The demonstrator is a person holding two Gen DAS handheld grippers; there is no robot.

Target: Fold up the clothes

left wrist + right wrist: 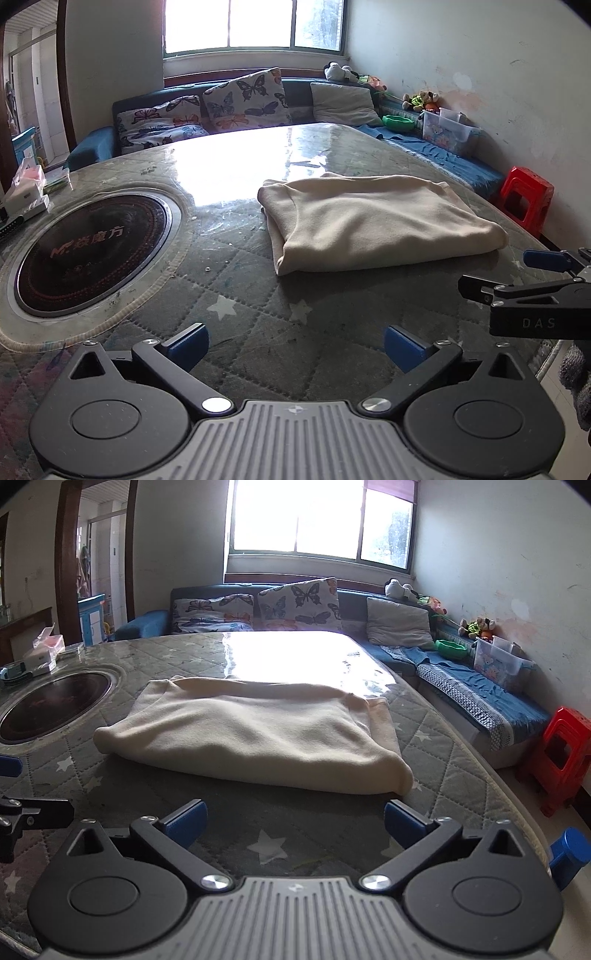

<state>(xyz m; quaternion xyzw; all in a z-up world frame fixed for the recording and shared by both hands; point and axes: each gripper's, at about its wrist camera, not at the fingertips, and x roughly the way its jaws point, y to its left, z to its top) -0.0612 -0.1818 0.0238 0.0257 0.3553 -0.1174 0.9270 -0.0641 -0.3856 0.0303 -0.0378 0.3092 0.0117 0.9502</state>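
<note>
A cream garment (pixel 373 221) lies folded into a thick rectangle on the quilted star-pattern table cover (pixel 236 280). It also shows in the right wrist view (pixel 255 738), just beyond my right gripper. My left gripper (pixel 295 347) is open and empty, over bare cover short of the garment's near left corner. My right gripper (pixel 295 823) is open and empty, close in front of the garment's near folded edge. The right gripper also shows at the right edge of the left wrist view (pixel 517 275), beside the garment's right end.
A round black induction cooktop (pixel 92 251) is set into the table at the left. Tissue box and small items (pixel 27 188) sit at the far left edge. A blue sofa with pillows (pixel 295 605) stands behind the table. A red plastic stool (pixel 561 753) stands on the right.
</note>
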